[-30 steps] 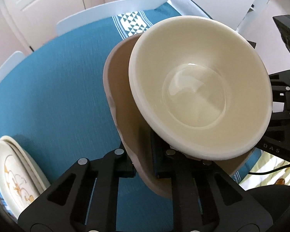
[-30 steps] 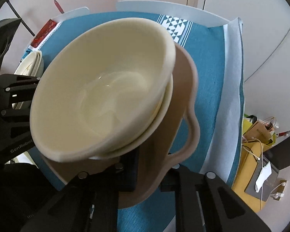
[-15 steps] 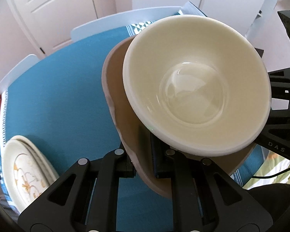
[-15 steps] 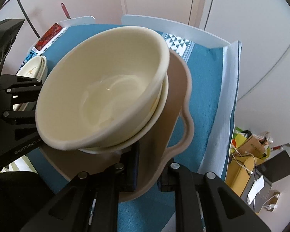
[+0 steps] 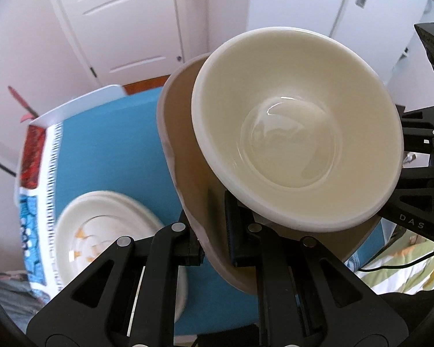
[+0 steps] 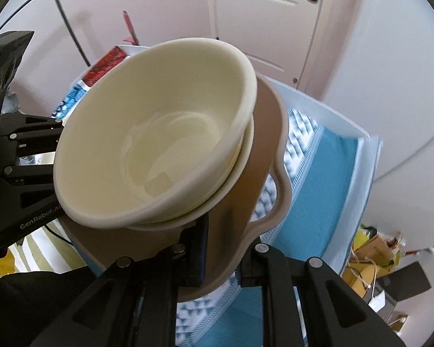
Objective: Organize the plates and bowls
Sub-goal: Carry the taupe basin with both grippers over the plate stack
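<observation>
A tan wavy-rimmed plate (image 5: 185,133) carries stacked cream bowls (image 5: 292,133) and is held in the air above the blue tablecloth. My left gripper (image 5: 214,231) is shut on the plate's near left rim. My right gripper (image 6: 220,245) is shut on the opposite rim of the same plate (image 6: 263,179); the two nested cream bowls (image 6: 159,138) sit on it, tilted. A stack of white patterned plates (image 5: 101,231) lies on the table below my left gripper.
The table has a blue cloth (image 5: 107,144) with patterned ends (image 6: 301,133) over a white top. White doors (image 5: 124,23) and walls stand behind. Boxes and clutter (image 6: 373,254) lie on the floor to the right.
Both grippers have lifted the tan plate with the bowls and carried it left. The white patterned plates now sit nearer, under the left gripper, and the doors have come into view.
</observation>
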{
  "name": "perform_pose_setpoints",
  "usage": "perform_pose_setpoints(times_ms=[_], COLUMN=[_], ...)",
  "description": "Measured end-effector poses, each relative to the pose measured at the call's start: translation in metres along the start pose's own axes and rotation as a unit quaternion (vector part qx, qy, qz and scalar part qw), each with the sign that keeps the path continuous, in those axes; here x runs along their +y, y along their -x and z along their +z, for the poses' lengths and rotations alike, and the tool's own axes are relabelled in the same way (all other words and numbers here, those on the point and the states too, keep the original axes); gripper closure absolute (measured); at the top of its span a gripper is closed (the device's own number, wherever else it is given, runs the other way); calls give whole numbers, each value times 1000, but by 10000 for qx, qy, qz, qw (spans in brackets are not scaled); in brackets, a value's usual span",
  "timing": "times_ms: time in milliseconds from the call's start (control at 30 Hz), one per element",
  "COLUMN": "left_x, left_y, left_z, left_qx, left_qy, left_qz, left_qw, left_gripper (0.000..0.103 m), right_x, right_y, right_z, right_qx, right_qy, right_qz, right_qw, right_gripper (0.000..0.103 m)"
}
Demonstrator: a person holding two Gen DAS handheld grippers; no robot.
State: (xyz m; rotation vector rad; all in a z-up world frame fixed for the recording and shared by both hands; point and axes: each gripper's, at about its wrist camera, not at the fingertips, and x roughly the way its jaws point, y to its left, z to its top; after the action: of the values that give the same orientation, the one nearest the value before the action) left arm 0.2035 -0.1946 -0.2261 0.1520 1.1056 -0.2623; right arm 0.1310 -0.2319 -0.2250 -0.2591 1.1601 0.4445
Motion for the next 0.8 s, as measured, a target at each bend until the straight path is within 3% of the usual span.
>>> perform_pose_setpoints(times_ms=[300, 567, 800], left_x=[85, 161, 188], left_y=[35, 22, 7], left_z=[-41, -84, -108], left_qx=[51, 366, 522], left_qy=[-38, -174, -271], left_qz=[15, -141, -310], left_qw=[10000, 9991, 9978], left_gripper=[94, 94, 94], right_x=[84, 161, 196], right_y=[-8, -47, -75], right_z=[31, 41, 39], right_qx=[82, 328, 525], right_qy=[-50, -315, -547], right_qz=[100, 166, 156], right_qw=[9999, 9988, 9970], right_gripper=[89, 89, 89])
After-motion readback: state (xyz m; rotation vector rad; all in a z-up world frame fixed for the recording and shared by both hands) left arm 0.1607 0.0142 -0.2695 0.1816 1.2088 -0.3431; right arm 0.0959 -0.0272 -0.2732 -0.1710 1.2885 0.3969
